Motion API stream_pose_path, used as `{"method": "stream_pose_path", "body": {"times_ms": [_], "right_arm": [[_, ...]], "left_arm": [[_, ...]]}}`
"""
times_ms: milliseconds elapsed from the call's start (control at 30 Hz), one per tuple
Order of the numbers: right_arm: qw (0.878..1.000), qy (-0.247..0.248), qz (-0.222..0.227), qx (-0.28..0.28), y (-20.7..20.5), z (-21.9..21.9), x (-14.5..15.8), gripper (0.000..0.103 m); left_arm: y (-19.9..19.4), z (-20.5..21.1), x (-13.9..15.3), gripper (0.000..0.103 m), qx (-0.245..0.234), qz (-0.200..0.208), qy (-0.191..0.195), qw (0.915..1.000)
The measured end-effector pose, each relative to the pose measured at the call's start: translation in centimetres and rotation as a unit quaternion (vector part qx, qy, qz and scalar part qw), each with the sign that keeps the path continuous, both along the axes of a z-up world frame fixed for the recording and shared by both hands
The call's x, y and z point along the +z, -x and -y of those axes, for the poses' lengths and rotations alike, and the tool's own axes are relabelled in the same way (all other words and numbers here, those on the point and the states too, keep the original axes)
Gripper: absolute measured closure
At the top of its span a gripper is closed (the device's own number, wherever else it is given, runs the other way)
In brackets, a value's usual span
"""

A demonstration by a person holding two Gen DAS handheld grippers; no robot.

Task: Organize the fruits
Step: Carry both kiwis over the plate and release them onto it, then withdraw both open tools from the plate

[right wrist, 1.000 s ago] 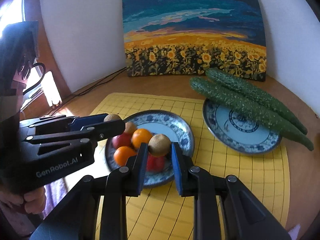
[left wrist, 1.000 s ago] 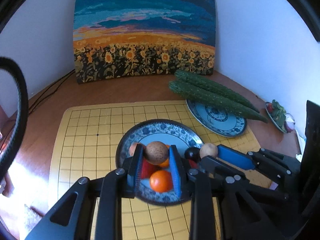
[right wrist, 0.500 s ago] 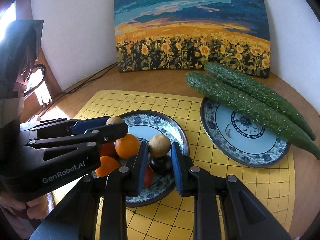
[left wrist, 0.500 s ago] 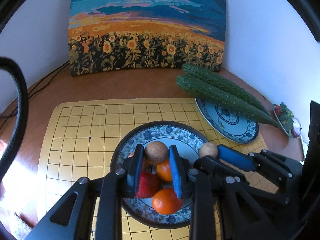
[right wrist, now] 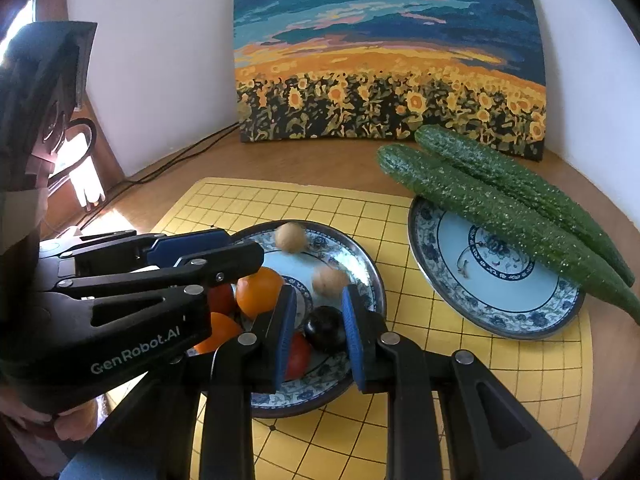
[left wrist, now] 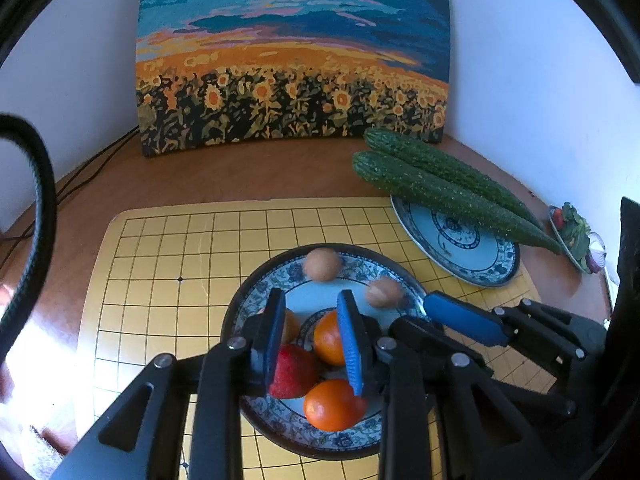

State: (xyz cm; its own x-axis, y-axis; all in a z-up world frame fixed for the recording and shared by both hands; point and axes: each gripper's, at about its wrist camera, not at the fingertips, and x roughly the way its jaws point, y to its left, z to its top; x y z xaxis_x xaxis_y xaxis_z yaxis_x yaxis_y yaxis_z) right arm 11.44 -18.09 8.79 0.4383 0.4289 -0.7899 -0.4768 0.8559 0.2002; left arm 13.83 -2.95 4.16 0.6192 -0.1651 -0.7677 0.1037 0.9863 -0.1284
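**Both brown fruits dropped onto the plate**

A moment ago each gripper pinched a small brown fruit over the fruit plate. Now both have let go. The left gripper and the right gripper each stand with jaws a little apart and nothing between them, poised side by side above the plate's near half.

The two brown fruits are loose on the plate and blurred, so I judge they are rolling. In the left view, one lies at the plate's 12 o'clock rim. The other is at about 2 o'clock, just beyond the right gripper's blue pad.

They join two oranges, a strawberry and a dark round fruit. So every fruit in view is on this one plate, which sits on the yellow grid board on the table.

At 2 o'clock from it, a second plate carries only two cucumbers across its far rim. That looks like the sorting done, or close to it, provided neither brown fruit rolls over the rim.

The one bit of writing I can read is "GenRobot.AI" in white on the left gripper's side. The painting against the wall shows no lettering.
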Motion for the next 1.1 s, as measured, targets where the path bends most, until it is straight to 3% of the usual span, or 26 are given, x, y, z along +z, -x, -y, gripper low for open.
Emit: {"method": "stream_pose_path", "body": {"times_ms": [367,867,1100], "right_arm": [[1.0,0.003,0.007,-0.004,0.3,0.2,0.3,0.063],[1.0,-0.002,0.008,-0.017,1.7,1.0,1.5,0.047],[1.0,-0.001,0.01,-0.022,3.1,1.1,2.1,0.039]], "left_arm": [[0.6,-0.2,0.3,0.068,0.008,0.001,-0.002,1.0],[3.5,-1.3,1.7,0.038,0.039,0.009,-0.006,0.9992],[5.6,-1.7,1.9,0.031,0.054,0.008,-0.003,0.9985]]}}
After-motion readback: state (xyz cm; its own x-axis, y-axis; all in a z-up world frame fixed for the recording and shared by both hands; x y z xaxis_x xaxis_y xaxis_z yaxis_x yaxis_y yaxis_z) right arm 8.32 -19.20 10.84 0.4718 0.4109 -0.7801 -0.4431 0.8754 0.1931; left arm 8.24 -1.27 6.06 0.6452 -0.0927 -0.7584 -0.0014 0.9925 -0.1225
